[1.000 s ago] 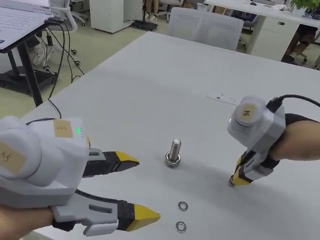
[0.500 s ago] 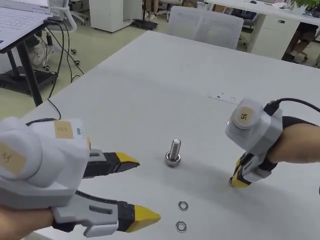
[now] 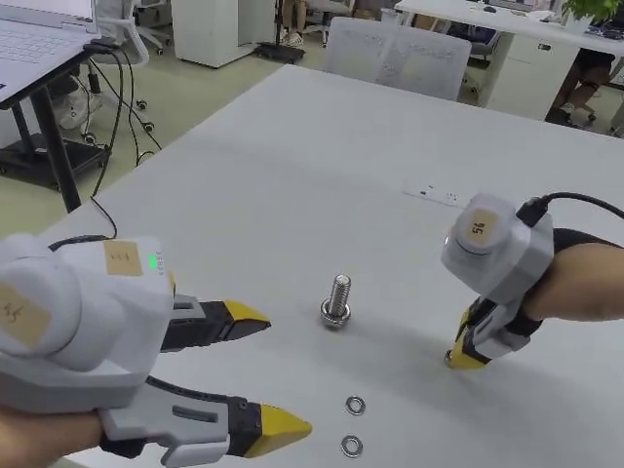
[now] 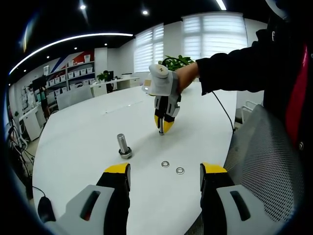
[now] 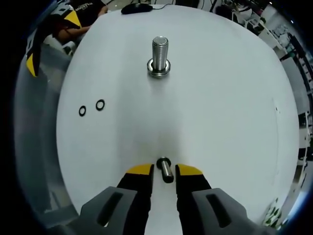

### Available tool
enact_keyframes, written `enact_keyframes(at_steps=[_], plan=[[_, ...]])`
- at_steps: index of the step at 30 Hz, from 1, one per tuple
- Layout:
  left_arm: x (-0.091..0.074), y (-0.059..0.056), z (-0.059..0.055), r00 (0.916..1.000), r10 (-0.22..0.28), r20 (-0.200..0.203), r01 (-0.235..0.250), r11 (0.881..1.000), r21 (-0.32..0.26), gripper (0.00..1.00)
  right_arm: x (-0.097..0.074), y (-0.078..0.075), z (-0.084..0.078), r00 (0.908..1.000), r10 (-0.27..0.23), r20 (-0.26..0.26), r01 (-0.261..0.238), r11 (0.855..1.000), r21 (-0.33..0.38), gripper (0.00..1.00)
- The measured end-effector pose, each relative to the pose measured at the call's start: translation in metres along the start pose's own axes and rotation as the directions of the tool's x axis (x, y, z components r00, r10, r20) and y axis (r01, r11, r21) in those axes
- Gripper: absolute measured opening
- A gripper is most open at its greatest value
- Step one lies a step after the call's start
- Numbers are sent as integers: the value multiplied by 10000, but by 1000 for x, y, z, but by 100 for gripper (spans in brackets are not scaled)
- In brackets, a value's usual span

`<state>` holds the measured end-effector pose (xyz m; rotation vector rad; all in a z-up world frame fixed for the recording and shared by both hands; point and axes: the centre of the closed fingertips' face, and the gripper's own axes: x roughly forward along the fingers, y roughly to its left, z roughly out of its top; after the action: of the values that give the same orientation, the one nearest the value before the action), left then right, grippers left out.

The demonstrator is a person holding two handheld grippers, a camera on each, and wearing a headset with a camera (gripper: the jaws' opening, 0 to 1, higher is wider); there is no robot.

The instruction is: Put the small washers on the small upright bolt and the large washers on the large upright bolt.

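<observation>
On the white table (image 3: 322,156), my left gripper (image 3: 281,370) hovers left of the large upright bolt (image 3: 337,297), fingers spread wide. Right of that bolt, my right gripper (image 3: 462,358) has its fingers narrowly apart, flanking the small bolt (image 5: 165,169). Two small washers (image 3: 356,404) lie in front of the large bolt, towards me.

The left gripper (image 3: 263,370) is held low and nearly level near the person's body, its yellow-tipped jaws spread wide. The right gripper (image 3: 465,357) points steeply down from a bent wrist, tips at the tabletop, jaws drawn in to a narrow gap. The right forearm (image 3: 585,283) reaches in from the side, a black strap around it.
</observation>
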<state>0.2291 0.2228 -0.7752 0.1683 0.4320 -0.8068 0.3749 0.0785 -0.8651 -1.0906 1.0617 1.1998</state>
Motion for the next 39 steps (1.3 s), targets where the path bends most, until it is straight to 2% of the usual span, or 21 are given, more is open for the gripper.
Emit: enact_keyframes(at_steps=[9, 17, 28, 39], plan=[[-1, -2, 1, 10000, 0, 46, 0, 10000, 45, 57, -8, 0, -8, 9999, -172, 4, 172, 9998, 131, 21], [-3, -3, 3, 10000, 12, 97, -13, 9999, 104, 57, -12, 9, -15, 9997, -241, -2, 241, 9995, 215, 21], [-5, -6, 4, 9999, -15, 165, 12, 9998, 183, 57, -16, 37, -17, 9998, -174, 81, 173, 9997, 170, 21], [-6, -7, 7, 9997, -18, 240, 11, 9996, 285, 57, -13, 75, 5, 9994, 142, 301, -128, 9989, -452, 21]])
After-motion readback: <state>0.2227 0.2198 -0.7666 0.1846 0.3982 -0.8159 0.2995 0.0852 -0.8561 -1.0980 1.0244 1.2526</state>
